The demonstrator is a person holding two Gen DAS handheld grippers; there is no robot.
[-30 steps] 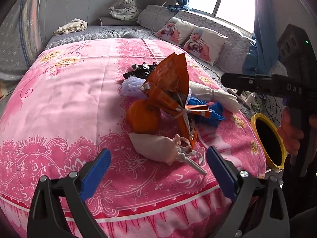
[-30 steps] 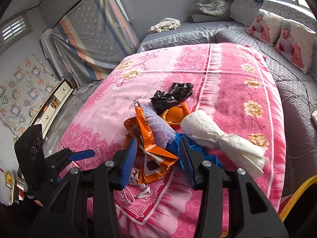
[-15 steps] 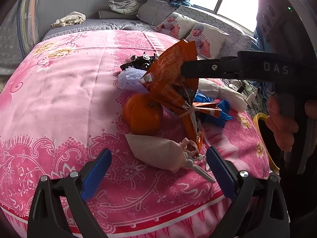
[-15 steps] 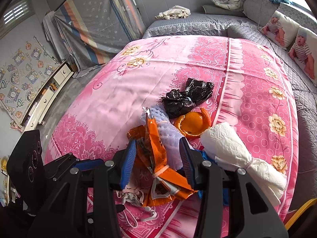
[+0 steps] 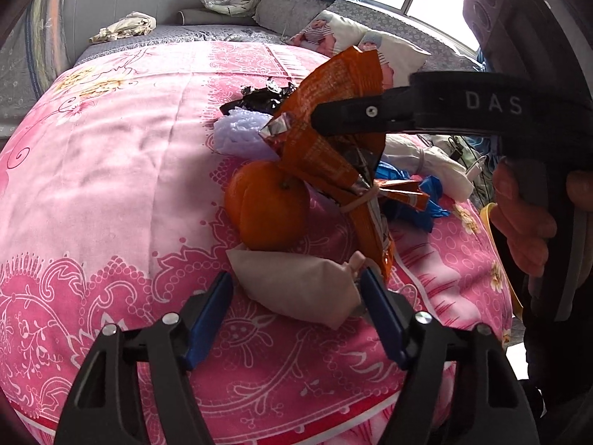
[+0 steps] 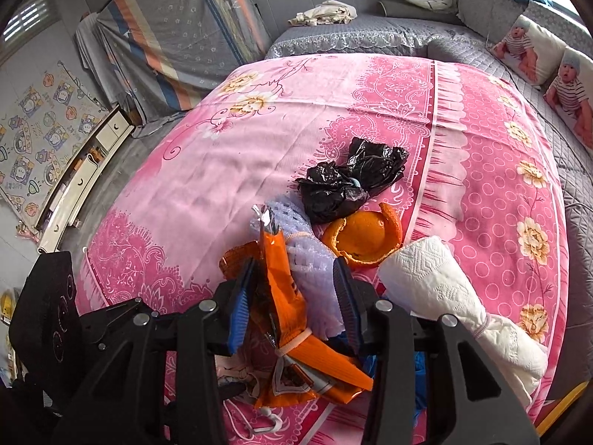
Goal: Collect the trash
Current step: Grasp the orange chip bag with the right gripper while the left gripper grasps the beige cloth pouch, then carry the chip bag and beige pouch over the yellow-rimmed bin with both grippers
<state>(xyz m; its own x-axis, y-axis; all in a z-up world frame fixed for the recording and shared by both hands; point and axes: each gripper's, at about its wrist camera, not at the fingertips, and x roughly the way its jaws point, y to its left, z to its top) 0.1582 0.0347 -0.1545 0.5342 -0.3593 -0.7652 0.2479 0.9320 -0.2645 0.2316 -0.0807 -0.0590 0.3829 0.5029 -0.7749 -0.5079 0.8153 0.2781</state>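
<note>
A heap of trash lies on the pink bedspread (image 5: pixel 111 155). My left gripper (image 5: pixel 295 278) hangs low over a beige face mask (image 5: pixel 296 289). Its blue pads flank the mask and the jaws are closing, with the pads just off its ends. Behind the mask sit an orange (image 5: pixel 267 204) and an orange snack wrapper (image 5: pixel 326 141). My right gripper (image 6: pixel 294 263) straddles that wrapper (image 6: pixel 281 278) and a lilac foam net (image 6: pixel 315 259). Its jaws are closing too, with a gap still showing at the left pad. One right-gripper finger (image 5: pixel 352 115) crosses the wrapper in the left wrist view.
A black plastic bag (image 6: pixel 352 181), orange peel (image 6: pixel 363 237), a tied white paper towel (image 6: pixel 437 289) and blue plastic (image 5: pixel 415 200) lie in the same heap. A yellow-rimmed bin (image 5: pixel 493 230) stands off the bed's right edge. Baby-print pillows (image 6: pixel 541 52) line the grey couch.
My left jaws have narrowed from wide open to just outside the mask, and that gripper has sunk closer. The right gripper has moved forward and down over the wrapper, narrowing slightly.
</note>
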